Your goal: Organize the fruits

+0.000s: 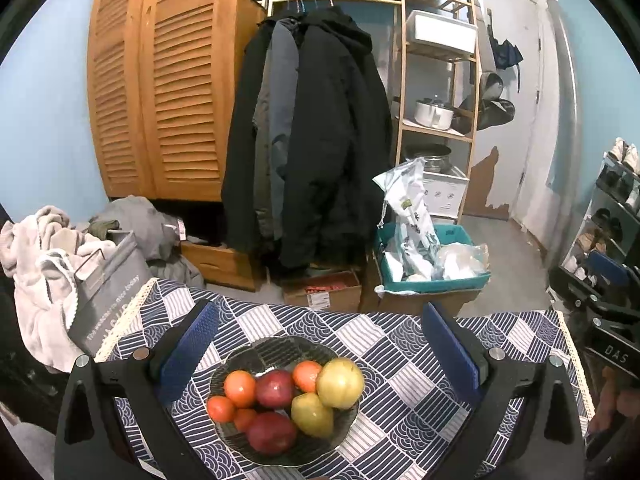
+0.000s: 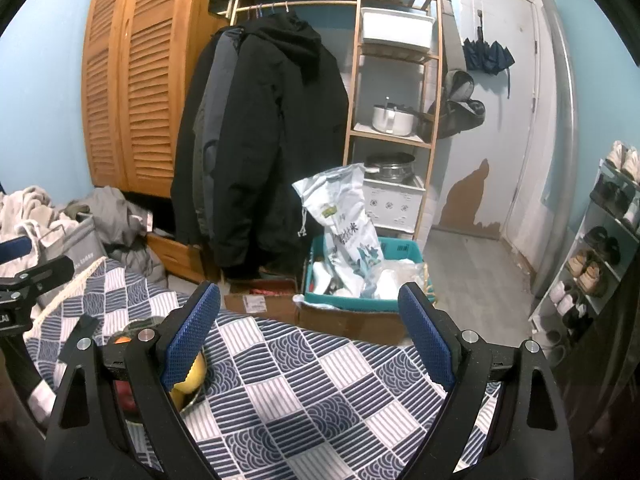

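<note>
A dark glass bowl (image 1: 240,360) sits on a table with a blue and white patterned cloth (image 1: 400,420). It holds two yellow-green apples (image 1: 340,382), two red apples (image 1: 274,388) and several orange tangerines (image 1: 239,388). My left gripper (image 1: 320,356) is open, its blue fingers either side of the bowl, above it. My right gripper (image 2: 312,340) is open and empty over bare cloth (image 2: 320,400), to the right of the bowl (image 2: 192,396), which is mostly hidden behind its left finger (image 2: 192,336); a yellow-green apple (image 2: 194,372) shows there.
Beyond the table's far edge stand a cardboard box (image 1: 320,292), a teal crate with bags (image 1: 432,264), hanging coats (image 1: 312,140) and a wooden shelf (image 1: 436,92). A grey laundry basket (image 1: 108,288) stands left of the table. A shoe rack (image 2: 600,248) stands on the right.
</note>
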Available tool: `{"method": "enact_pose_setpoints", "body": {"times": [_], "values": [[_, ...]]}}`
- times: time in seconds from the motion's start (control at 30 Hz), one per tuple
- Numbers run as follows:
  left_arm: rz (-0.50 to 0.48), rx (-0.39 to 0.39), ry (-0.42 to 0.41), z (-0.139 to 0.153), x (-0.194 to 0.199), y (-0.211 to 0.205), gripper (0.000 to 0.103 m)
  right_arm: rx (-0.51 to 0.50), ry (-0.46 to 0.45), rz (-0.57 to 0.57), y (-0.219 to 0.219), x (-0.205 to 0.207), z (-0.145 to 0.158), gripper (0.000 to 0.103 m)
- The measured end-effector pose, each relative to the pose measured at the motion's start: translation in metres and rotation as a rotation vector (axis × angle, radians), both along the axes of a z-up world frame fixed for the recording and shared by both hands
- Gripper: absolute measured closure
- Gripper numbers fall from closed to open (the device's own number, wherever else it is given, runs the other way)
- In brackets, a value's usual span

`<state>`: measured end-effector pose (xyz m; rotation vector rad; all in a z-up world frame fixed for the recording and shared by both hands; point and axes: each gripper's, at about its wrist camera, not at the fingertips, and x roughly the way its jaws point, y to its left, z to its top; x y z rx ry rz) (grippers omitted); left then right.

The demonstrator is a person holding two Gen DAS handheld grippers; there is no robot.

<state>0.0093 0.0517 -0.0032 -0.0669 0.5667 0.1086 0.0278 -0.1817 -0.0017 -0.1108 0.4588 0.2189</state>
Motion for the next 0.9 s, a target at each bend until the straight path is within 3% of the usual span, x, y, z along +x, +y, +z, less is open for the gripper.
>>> {"method": "enact_pose_setpoints", "body": {"times": [0.9], "values": [[0.011, 0.008, -0.008, 0.0025, -0.0004, -0.0017, 0.001, -0.002, -0.001, 0.002, 0.0006, 0.0000, -0.0004, 0.014]]}}
